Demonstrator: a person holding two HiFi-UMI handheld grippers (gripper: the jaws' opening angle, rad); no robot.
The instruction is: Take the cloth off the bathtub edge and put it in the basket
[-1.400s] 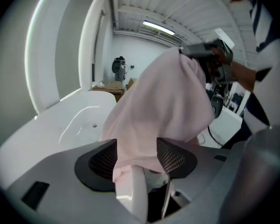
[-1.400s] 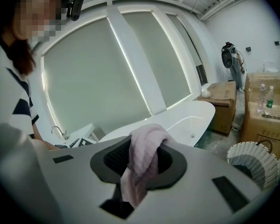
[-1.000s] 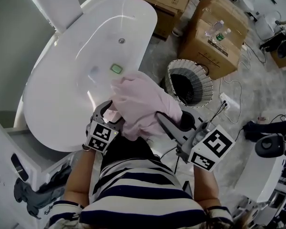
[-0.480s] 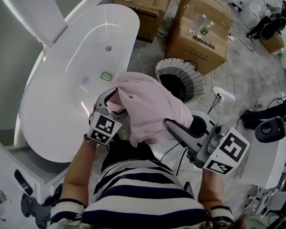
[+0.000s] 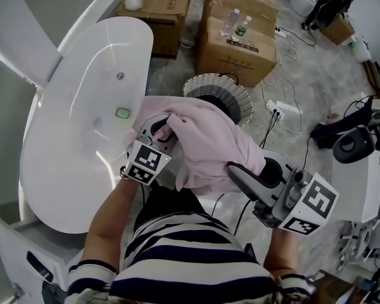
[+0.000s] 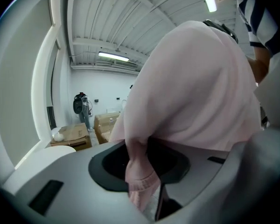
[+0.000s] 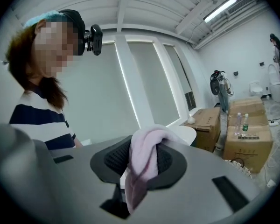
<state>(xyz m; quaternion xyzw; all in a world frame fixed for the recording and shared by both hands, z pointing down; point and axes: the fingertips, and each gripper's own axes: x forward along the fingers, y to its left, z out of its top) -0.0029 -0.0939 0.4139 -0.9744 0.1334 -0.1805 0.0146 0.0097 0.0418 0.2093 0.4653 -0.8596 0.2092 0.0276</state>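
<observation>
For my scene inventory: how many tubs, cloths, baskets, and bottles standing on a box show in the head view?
tub: 1
cloth: 1
basket: 1
bottles on the box: 2
Total: 5

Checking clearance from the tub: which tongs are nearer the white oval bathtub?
Left. The left tongs hang beside the white bathtub's rim, closing on the pink cloth; the right tongs hold its other end, farther off.

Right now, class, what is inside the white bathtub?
A small green object and a round drain lie on the bathtub floor. The pink cloth covers part of its rim, hiding that spot.
</observation>
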